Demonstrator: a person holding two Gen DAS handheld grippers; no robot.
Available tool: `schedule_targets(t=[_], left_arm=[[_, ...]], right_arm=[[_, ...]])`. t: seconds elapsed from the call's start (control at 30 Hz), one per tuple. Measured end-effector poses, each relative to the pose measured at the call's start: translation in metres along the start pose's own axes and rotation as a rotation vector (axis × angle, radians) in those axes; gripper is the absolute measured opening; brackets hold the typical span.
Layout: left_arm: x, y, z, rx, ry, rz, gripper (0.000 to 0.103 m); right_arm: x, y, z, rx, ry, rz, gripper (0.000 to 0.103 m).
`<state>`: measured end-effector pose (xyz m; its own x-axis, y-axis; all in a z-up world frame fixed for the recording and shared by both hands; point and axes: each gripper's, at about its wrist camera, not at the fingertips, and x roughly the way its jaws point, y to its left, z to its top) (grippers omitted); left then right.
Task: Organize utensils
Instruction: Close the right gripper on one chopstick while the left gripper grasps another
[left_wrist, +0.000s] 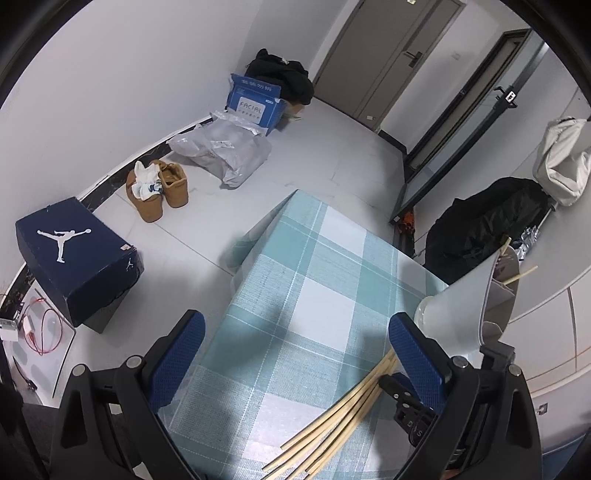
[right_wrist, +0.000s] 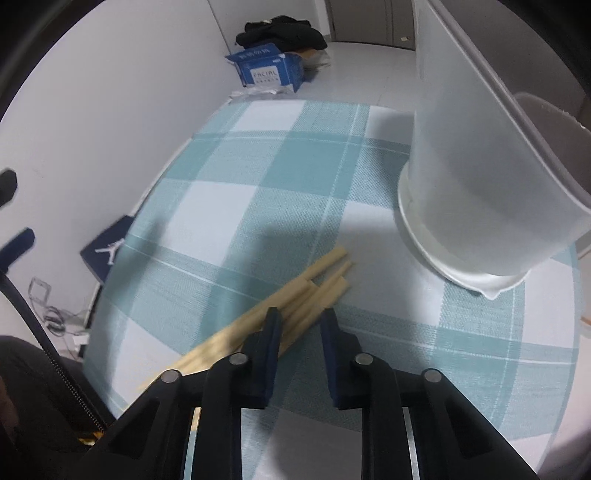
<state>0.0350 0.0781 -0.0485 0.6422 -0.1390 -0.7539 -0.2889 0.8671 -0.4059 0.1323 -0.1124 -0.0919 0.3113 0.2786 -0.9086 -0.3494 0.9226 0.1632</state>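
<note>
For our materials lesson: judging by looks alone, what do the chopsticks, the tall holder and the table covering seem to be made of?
Chopsticks: probably bamboo or pale wood, matte; uniform tan colour, squared ends.
Tall holder: likely plastic, frosted and semi-translucent; smooth wall, standing in a glossy white drip base.
Table covering: apparently woven fabric or textured vinyl; fine weave pattern in the teal-and-white check, draping over the table edge.

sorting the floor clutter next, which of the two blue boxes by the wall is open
The lighter blue box marked FACIAL, beside the black clothes, has its flap up. The dark navy shoe box with the white jumping figure is shut.
</note>
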Motion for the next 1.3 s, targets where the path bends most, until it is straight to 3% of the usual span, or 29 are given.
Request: schedule_targets(t=[0.43,0.57,0.8,1.07,1.3], left_arm=[[0.001,0.003,0.002,-0.007,0.016,0.004,0.098],[0.001,0.003,0.001,0.001,0.013,0.013,0.098],[-0.004,0.005,0.002,-0.001,-0.002,0.013,0.098],[-0.004,0.003,0.001,0.028,-0.015,0.025,0.098],[0.009,-0.002,-0.004,0.136,0.013,0.075,0.098]], right_arm=[[0.007,0.005,0.011,0.022,0.051,-0.090,0.019],[0.013,0.017,0.017,-0.051,0.050,-0.164,0.019],[0.008,0.009,0.012,-0.130,0.064,-0.140,0.006],[-0.004,0.003,-0.010,-0.275,0.155,-0.057,0.006],[-0.008,0.002,-0.012,-0.288,0.121,-0.062,0.011]])
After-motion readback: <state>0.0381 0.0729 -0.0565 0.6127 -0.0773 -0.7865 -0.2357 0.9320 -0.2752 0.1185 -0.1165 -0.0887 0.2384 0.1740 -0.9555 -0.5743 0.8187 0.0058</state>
